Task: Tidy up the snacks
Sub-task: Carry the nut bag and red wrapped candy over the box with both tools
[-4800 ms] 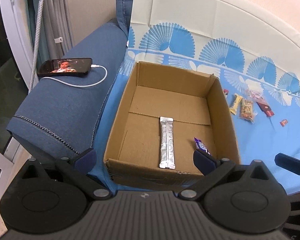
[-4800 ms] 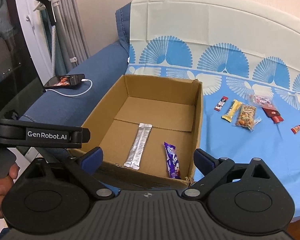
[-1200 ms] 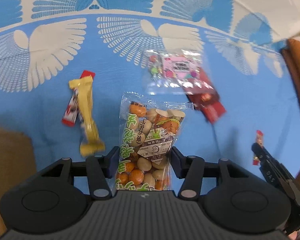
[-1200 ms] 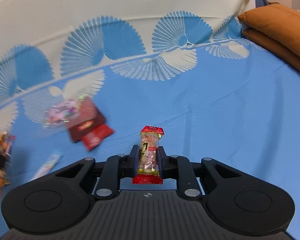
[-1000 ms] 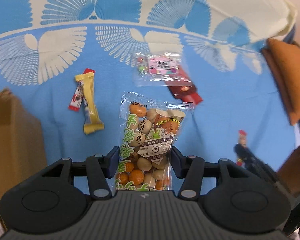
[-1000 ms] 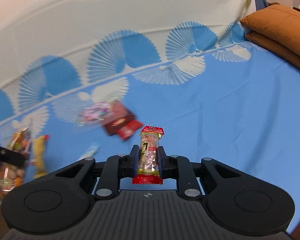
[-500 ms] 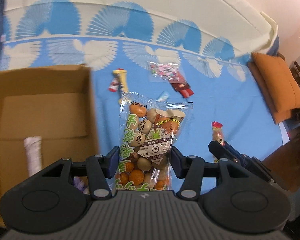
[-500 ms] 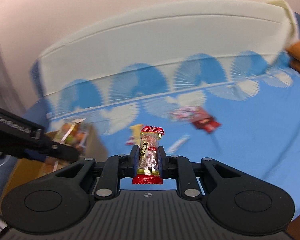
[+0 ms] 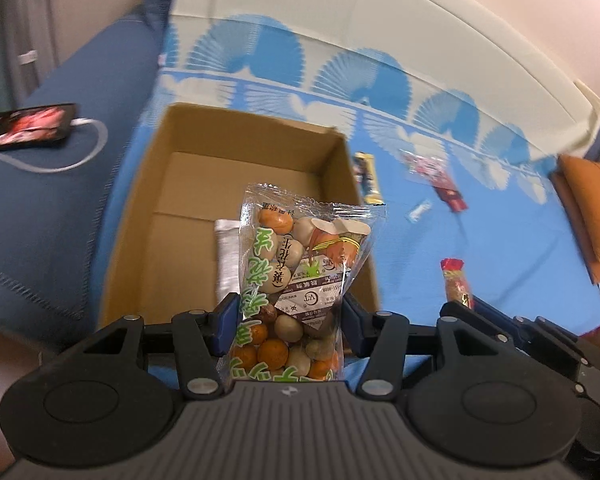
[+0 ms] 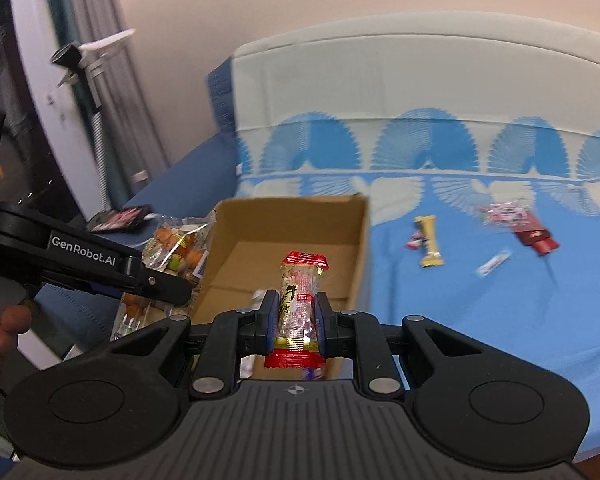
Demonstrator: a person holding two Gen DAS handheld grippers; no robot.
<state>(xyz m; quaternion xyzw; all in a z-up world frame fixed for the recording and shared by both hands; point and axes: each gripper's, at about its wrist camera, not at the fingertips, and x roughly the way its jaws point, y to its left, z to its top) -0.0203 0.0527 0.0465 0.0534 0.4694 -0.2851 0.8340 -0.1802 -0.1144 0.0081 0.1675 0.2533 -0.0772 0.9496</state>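
Observation:
My left gripper (image 9: 288, 322) is shut on a clear bag of mixed nuts (image 9: 300, 272), held above the near part of the open cardboard box (image 9: 236, 136). A silver stick pack (image 9: 227, 256) lies on the box floor behind the bag. My right gripper (image 10: 296, 316) is shut on a small red-ended candy bar (image 10: 298, 300), in front of the same cardboard box (image 10: 292, 208). From the right wrist view, the left gripper (image 10: 156, 280) with its nut bag (image 10: 176, 248) hangs at the box's left side. In the left wrist view the candy bar (image 9: 454, 280) shows at the right.
On the blue patterned sheet right of the box lie a yellow bar (image 10: 430, 244), a small white sachet (image 10: 494, 262), a pink clear packet (image 10: 504, 210) and a dark red pack (image 10: 538, 236). A phone (image 9: 32, 124) with a white cable rests on the sofa arm. Orange cushions (image 9: 588, 212) sit far right.
Both grippers swung left and rose, from over the loose snacks on the sheet to the cardboard box. Each kept its snack; the box and phone came into view.

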